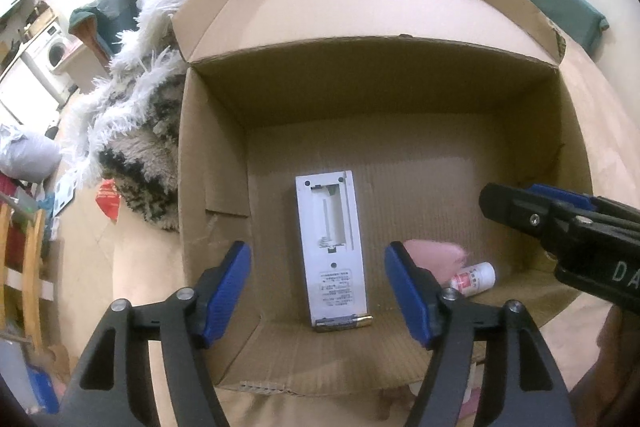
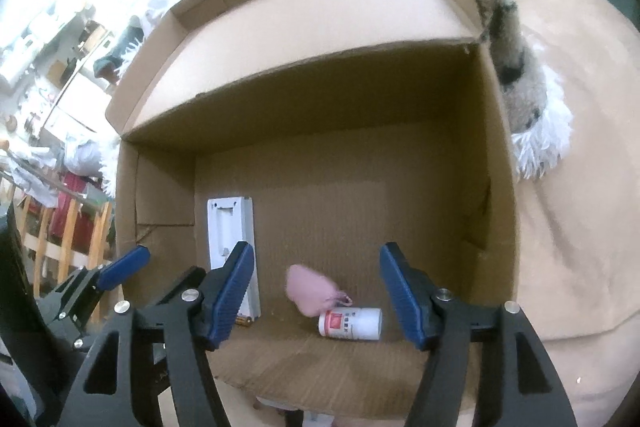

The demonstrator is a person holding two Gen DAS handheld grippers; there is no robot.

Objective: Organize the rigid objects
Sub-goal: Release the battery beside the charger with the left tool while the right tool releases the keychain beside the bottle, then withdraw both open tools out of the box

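Inside the cardboard box point(image 1: 400, 99), the white remote control point(image 1: 331, 251) lies face down with its battery bay open, long axis running near to far, directly between the spread, empty fingers of the left gripper point(image 1: 318, 291). A battery point(image 1: 346, 321) touches its near end. The right gripper point(image 2: 316, 301), also open and empty, frames the pink pouch point(image 2: 310, 289) and small white bottle point(image 2: 350, 323) farther right, so the left looks better placed for the remote.

- The cardboard box point(image 1: 400, 131) is plain brown, with an orange strip on its far flap.
- The remote control point(image 1: 332, 251) is white-grey.
- The battery point(image 1: 348, 322) is gold and black.
- The pouch point(image 2: 310, 289) is pink.
- The small bottle point(image 2: 352, 323) is white with a red label.
- The gripper pads point(image 1: 228, 291) are blue on black arms.
- The shaggy throw point(image 1: 132, 131) is white, mottled with black.
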